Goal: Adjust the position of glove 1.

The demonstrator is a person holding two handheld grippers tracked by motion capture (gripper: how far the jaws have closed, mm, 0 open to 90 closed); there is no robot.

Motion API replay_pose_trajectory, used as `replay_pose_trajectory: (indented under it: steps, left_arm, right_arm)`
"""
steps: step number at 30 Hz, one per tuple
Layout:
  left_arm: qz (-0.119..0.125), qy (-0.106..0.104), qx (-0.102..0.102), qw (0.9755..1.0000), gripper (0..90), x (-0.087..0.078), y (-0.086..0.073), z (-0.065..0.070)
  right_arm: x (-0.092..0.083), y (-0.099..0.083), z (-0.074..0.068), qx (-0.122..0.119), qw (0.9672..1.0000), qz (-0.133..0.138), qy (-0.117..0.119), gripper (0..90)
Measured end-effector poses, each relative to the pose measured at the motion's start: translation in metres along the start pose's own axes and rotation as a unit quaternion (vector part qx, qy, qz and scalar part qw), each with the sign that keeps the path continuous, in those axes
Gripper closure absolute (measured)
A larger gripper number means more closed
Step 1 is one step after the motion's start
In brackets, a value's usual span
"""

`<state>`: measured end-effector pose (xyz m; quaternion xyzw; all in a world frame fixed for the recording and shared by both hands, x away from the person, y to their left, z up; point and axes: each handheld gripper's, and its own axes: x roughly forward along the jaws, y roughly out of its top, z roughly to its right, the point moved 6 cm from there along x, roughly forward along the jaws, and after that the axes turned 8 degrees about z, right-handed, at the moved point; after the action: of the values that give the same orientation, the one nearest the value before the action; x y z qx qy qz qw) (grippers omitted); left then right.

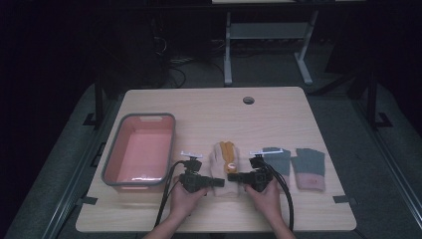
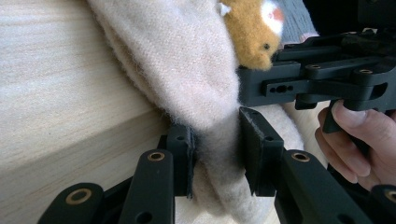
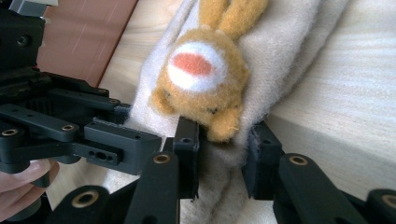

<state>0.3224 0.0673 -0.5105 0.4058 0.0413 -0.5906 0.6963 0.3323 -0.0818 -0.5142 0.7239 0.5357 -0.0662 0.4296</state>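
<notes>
A cream mitten with an orange plush animal on it lies flat at the front middle of the table. My left gripper comes in from the left at the mitten's near end. In the left gripper view its pads pinch a fold of cream fabric. My right gripper comes in from the right, facing the left one. In the right gripper view its jaws squeeze the mitten just below the orange animal. A hand holds each gripper.
A pink bin with a grey rim stands at the left of the table. Two grey gloves with pink cuffs lie to the right of the mitten. A round cable hole sits near the table's far edge.
</notes>
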Motion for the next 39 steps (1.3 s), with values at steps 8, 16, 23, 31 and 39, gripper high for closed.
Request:
replay_pose_trajectory:
  steps: [8, 16, 23, 31, 39]
  left_arm:
    - [-0.002, -0.006, -0.001, 1.0, 68.1, 0.0004, 0.0006, -0.0007]
    - [-0.002, -0.01, -0.001, 0.9999, 69.1, -0.0005, -0.0002, -0.0021]
    - [0.0, -0.008, -0.004, 1.0, 68.9, 0.0007, -0.0005, -0.0016]
    - [0.001, -0.012, -0.004, 0.9999, 68.9, 0.0007, 0.0002, -0.0008]
    - [0.004, -0.02, -0.002, 0.9998, 69.8, -0.0004, 0.0022, 0.0009]
  right_arm:
    - [-0.001, 0.0001, -0.0005, 0.003, 1.0, -0.003, 0.004, 74.8]
    - [-0.0067, 0.0039, 0.0038, 0.01, 0.9999, -0.006, -0.002, 57.4]
    - [-0.0044, 0.003, 0.0026, 0.012, 0.9999, 0.002, -0.004, 60.6]
    - [-0.0023, -0.0004, 0.0005, 0.012, 0.9998, 0.005, 0.012, 75.4]
    - [-0.0075, 0.0021, 0.0002, 0.016, 0.9995, 0.005, 0.028, 79.3]
